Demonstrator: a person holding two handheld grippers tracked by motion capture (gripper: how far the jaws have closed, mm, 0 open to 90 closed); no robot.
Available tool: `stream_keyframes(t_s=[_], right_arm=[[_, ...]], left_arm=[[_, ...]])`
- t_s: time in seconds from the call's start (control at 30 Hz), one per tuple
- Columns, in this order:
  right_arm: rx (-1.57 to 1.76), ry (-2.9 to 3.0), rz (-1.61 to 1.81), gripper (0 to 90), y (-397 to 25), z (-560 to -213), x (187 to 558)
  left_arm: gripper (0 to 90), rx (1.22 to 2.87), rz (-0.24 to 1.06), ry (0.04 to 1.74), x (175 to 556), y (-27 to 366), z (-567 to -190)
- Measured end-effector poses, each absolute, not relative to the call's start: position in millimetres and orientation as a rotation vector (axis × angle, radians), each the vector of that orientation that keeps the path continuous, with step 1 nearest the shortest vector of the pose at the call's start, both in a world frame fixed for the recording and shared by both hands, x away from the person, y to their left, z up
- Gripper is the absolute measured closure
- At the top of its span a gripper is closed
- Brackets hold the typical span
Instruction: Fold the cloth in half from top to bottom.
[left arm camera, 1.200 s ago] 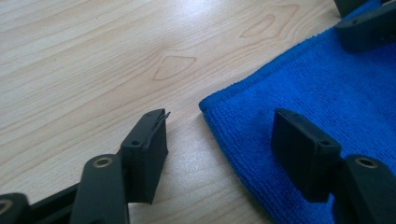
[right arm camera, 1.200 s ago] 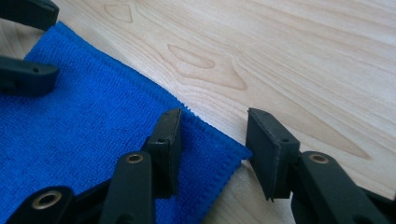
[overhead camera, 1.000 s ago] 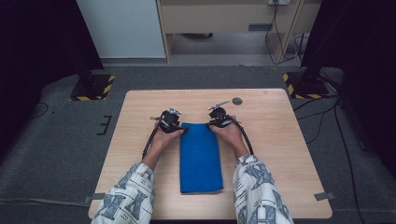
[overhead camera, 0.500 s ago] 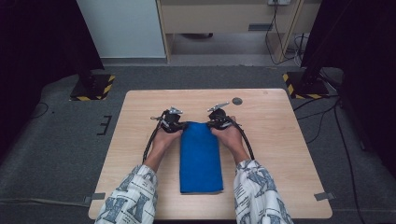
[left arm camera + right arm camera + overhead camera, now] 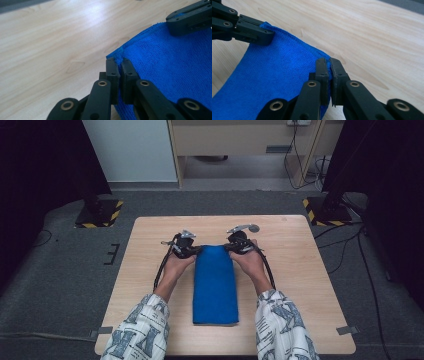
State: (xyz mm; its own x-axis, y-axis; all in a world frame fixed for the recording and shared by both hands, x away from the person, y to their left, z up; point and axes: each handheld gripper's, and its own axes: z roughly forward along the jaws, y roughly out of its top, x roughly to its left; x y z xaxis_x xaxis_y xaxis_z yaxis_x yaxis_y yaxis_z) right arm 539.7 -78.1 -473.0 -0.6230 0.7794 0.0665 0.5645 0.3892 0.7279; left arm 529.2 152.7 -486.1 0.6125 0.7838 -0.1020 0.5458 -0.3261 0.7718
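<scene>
I hold the cloth (image 5: 215, 285) by its two far corners, one in each gripper; it lies as a long blue strip down the middle of the table (image 5: 310, 270), running from my grippers back toward the near edge between my sleeves. My left gripper (image 5: 119, 65) has its jaws pressed together on the far left corner, with only a small tuft of terry poking up between the tips. My right gripper (image 5: 328, 65) is clamped the same way on the far right corner, the hem just caught at the very ends of the jaws. Each gripper view also shows the other gripper biting the opposite corner, so the far edge sags a little between them. What worries me is how shallow both bites look: if I lift or pull quickly, the hem could slide out of one pair of jaws, and the strip would swing and drop crooked. I cannot tell whether I have pinched every layer at either corner; if only the top one is held, the cloth would peel open as it rises. Moving my hands at different speeds would skew the fold, and spreading them too far would drag the fabric tight and tug a corner free
</scene>
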Motion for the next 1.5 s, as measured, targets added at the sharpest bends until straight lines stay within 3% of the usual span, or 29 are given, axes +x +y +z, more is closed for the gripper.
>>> stream_keyframes(t_s=[1.5], right_arm=[[1.133, 2.294, 1.16, 86.7, -84, -437, 531]], left_arm=[[87.0, 1.977, 0.41, 0.984, 521, 156, -447]])
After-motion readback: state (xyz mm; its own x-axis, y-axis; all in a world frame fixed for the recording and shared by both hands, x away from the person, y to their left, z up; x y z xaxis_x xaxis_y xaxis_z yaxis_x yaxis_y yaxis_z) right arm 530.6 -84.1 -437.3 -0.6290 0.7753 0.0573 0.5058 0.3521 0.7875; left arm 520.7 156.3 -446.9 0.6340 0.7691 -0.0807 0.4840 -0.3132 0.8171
